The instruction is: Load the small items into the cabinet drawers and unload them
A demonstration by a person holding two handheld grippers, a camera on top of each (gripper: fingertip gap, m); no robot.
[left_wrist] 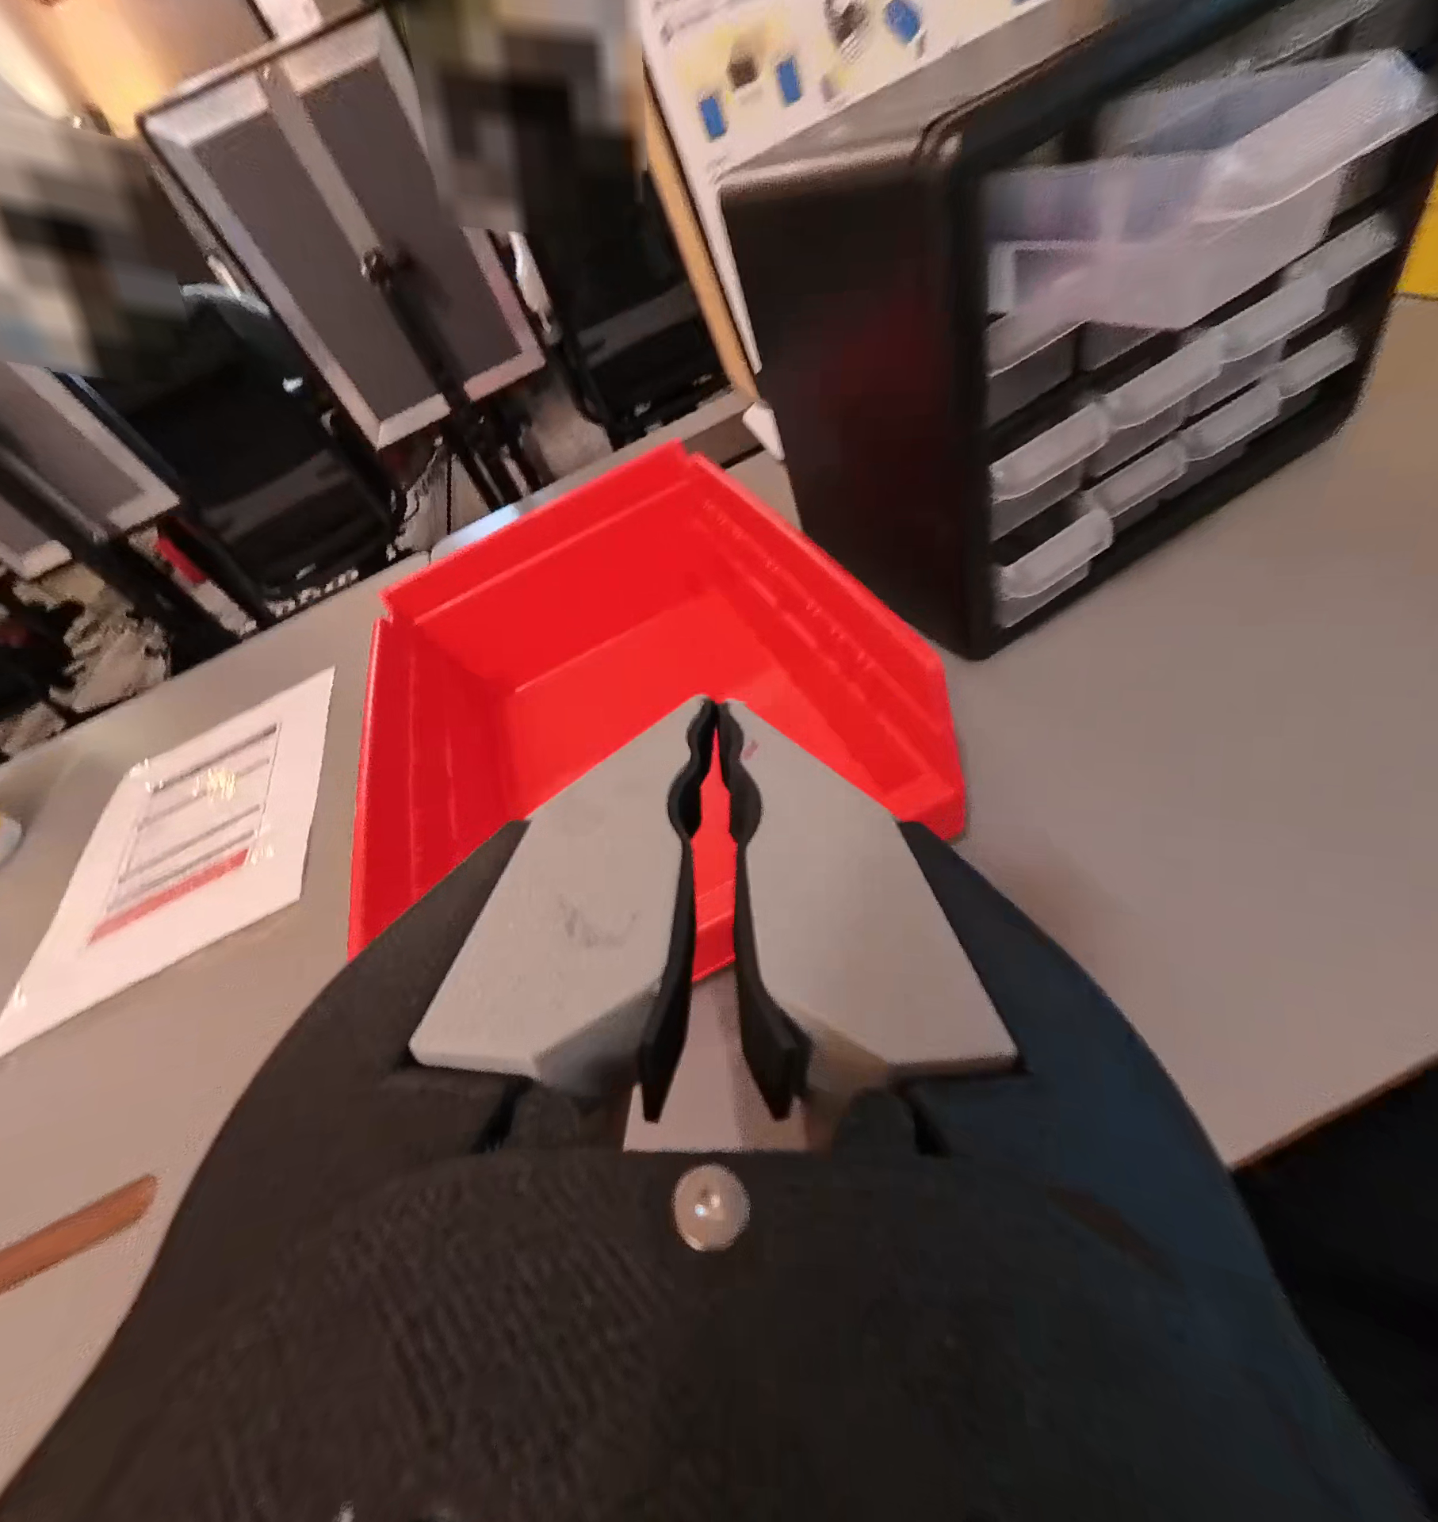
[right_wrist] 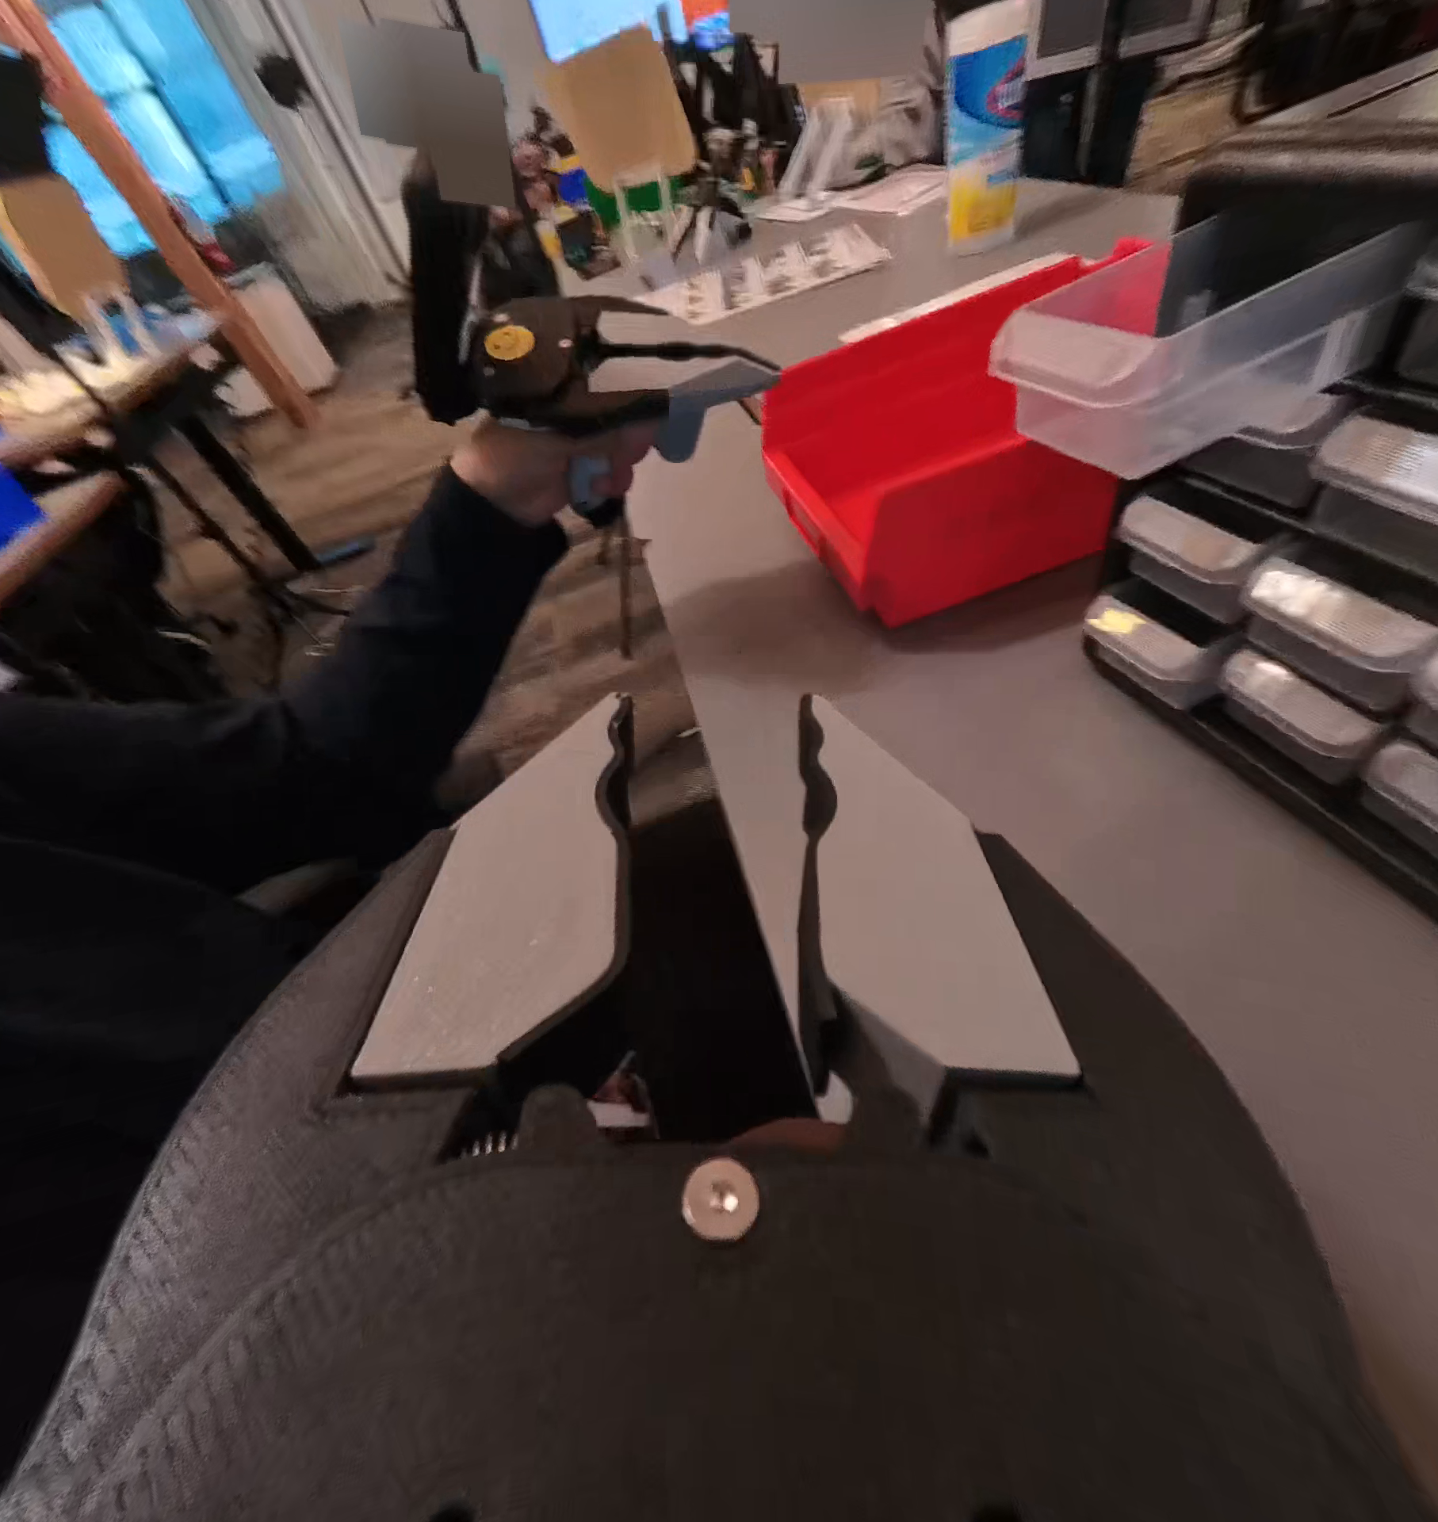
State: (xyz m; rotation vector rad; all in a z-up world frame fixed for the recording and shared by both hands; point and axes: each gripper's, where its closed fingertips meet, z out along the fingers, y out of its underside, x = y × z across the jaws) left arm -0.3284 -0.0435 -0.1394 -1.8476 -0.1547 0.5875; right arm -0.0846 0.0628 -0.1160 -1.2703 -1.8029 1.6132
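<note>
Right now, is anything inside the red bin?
No, the left wrist view shows the red bin with a bare floor and nothing in it.

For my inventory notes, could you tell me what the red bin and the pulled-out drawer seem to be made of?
Red bin: apparently moulded plastic, opaque with a slight sheen and ribbed walls. Pulled-out drawer: likely clear plastic, since the bin shows through it.

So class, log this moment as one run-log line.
left gripper: shut, bare, over red bin | right gripper: open, bare | one cabinet drawer out
</note>
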